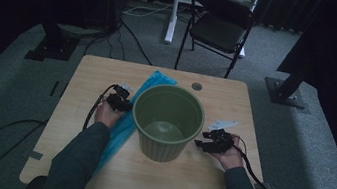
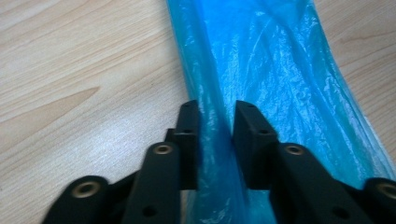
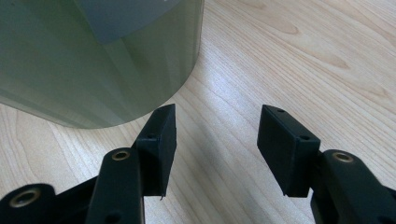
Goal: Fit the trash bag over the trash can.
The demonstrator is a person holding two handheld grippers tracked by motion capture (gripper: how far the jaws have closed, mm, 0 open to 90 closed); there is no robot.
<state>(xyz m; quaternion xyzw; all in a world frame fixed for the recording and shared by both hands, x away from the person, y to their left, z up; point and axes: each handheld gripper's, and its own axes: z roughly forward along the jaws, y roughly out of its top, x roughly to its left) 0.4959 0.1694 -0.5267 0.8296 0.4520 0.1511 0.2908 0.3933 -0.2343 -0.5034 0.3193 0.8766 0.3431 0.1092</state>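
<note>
Left gripper (image 2: 215, 140) jaws pinch blue bag (image 2: 261, 70); right gripper (image 3: 215, 149) jaws wide beside green bucket (image 1: 167, 122).

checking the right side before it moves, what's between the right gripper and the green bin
Nothing: in the right gripper view, bare wooden table runs between the open right gripper and the green bin.

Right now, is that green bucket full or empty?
Empty: the high view shows the green bucket upright, its bare bottom visible inside.
</note>
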